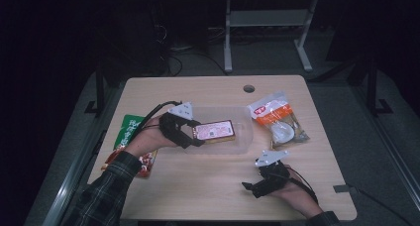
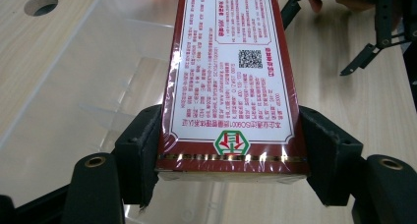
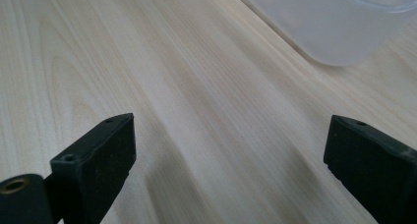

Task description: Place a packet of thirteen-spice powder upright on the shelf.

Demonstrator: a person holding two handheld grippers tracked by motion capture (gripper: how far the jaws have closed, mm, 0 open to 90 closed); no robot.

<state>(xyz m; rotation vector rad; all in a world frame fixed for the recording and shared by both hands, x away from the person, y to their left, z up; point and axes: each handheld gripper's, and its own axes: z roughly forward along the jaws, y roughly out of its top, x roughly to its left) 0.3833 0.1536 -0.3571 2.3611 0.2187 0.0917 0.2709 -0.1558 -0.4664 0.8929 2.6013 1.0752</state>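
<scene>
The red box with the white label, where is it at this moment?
In the high view, the red box is held in the left hand-held gripper over the clear plastic container, left of the orange-and-white packet.

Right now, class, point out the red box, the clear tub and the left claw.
red box [image 2: 231,81], left gripper view, its printed top face.
clear tub [image 1: 245,132], high view, its right wall.
left claw [image 2: 231,157], left gripper view, midway between its fingertips.
</scene>
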